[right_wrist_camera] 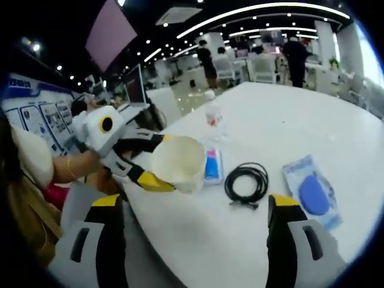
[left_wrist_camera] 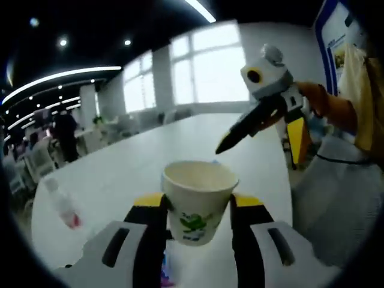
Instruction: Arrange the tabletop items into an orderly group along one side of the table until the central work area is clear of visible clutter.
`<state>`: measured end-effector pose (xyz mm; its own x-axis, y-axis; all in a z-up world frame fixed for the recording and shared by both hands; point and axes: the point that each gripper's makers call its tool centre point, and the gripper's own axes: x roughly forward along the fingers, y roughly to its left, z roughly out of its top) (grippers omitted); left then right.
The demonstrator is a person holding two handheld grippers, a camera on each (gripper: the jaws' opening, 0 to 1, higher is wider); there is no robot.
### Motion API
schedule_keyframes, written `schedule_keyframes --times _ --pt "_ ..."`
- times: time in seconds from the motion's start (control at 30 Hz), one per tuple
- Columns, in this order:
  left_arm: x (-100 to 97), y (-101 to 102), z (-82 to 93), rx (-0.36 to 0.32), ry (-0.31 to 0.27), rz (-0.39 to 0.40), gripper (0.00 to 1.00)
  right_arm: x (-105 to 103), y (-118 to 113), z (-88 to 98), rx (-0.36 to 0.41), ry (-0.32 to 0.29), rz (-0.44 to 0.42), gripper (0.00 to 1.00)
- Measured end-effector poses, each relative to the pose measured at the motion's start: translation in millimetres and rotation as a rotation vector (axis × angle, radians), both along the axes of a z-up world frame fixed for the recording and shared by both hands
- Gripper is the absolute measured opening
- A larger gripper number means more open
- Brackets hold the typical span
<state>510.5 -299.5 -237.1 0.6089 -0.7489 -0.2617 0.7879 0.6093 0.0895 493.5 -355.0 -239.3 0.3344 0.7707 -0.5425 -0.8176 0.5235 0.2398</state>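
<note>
**Paper cup lifted, table still cluttered**

While the left gripper (left_wrist_camera: 198, 210) held the paper cup (left_wrist_camera: 198, 201) pinched between its jaws, the cup sat upright and raised above the white table (left_wrist_camera: 120, 174). Left of the cup, a plastic bottle (left_wrist_camera: 63, 207) lay on its side near the table's edge. Beyond the cup and to its right, the right gripper (left_wrist_camera: 225, 144) hovered in the air with its jaws spread and nothing between them.

In the right gripper view, the cup (right_wrist_camera: 179, 161) hung over the table's near edge. Just right of it lay a pink-and-blue flat pack (right_wrist_camera: 212, 165), then a coiled black cable (right_wrist_camera: 246, 183), then a blue packet (right_wrist_camera: 313, 191) farther right.

Judging by its thin walls, the cup was probably light and easily crushed, so a gentle squeeze at mid-height suited it.
</note>
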Motion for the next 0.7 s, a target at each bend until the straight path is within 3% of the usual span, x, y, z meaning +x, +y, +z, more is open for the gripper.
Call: schedule_keyframes --times 0.3,0.7 --pt "25.5 7 12.1 -0.042 -0.047 0.058 0.39 -1 -5 -8.1 0.002 -0.005 -0.001 0.99" --pt "66.5 20 12.0 -0.120 -0.043 0.123 0.39 6 -19 -24.4 -0.010 0.023 -0.051 0.99"
